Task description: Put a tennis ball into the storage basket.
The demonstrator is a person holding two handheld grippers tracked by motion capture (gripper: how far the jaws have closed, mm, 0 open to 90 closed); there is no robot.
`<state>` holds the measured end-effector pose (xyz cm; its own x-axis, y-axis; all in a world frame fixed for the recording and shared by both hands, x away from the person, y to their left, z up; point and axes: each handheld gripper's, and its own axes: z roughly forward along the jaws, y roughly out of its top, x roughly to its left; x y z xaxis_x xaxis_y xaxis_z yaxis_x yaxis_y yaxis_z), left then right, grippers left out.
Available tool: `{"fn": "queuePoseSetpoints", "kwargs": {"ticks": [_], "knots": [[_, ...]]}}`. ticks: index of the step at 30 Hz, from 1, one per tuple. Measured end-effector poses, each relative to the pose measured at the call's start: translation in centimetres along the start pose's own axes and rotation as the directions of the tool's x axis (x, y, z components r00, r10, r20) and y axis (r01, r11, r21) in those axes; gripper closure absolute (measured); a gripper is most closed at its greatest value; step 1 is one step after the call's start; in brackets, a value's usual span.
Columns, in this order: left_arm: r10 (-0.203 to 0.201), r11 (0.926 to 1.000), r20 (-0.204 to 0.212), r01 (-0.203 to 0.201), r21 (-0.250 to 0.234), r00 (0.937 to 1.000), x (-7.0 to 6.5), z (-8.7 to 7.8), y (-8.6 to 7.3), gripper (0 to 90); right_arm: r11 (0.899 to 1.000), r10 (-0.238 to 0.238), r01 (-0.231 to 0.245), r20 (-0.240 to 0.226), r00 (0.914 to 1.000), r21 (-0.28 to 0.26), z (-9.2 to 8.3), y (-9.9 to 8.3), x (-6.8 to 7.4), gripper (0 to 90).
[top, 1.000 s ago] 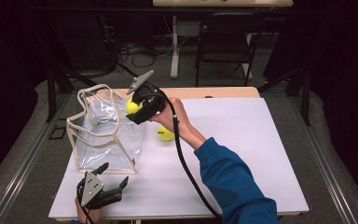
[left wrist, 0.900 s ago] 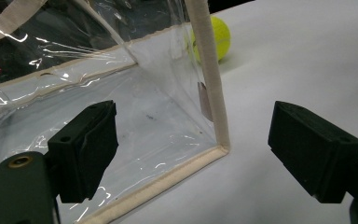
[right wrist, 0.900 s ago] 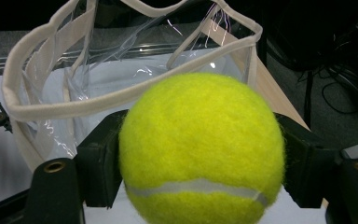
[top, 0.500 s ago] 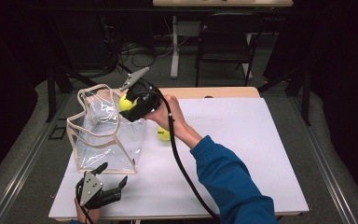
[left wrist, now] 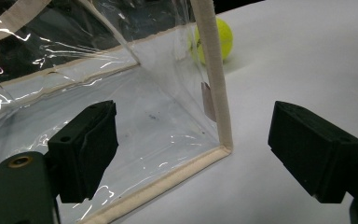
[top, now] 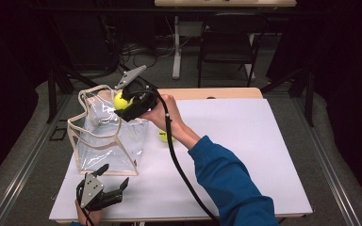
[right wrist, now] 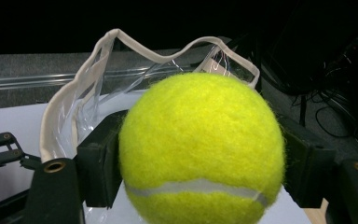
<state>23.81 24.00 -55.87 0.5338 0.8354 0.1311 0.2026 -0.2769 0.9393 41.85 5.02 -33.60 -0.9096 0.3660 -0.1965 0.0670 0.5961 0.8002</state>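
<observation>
- Ball (right wrist: 200, 149) is clamped between my right gripper (top: 125, 100)'s jaws, held over the open mouth of the clear bag (top: 106, 136); I'd guess the soft rim (right wrist: 121, 39) could catch it if I let go off-centre, and it would bounce onto the table (top: 245, 141).
- Left gripper (top: 104, 190) hangs near the bag's front corner, jaws apart and holding nothing, so the bag stands unbraced; a nudge from my right hand may tip or fold it.
- Second ball (left wrist: 214, 39) lies just beside the bag; a toppling wall might roll it off.
</observation>
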Motion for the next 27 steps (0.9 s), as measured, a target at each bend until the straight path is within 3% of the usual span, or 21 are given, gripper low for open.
{"fn": "queuePoseSetpoints", "kwargs": {"ticks": [12, 27], "knots": [[-0.004, 1.0, 0.0, 0.004, 0.0, 1.0, -0.1, 0.0, 0.0, 16.0, 0.999, -0.015, 0.015, -0.006, 0.9999, -0.048, 0.3, 0.8, 0.9, 26.2], [0.001, 1.0, 0.0, -0.001, -0.001, 1.0, 0.0, 0.0, 0.0, 15.9, 0.998, -0.029, 0.027, -0.029, 0.9992, -0.063, 1.4, 1.8, 2.2, 26.1]]}}
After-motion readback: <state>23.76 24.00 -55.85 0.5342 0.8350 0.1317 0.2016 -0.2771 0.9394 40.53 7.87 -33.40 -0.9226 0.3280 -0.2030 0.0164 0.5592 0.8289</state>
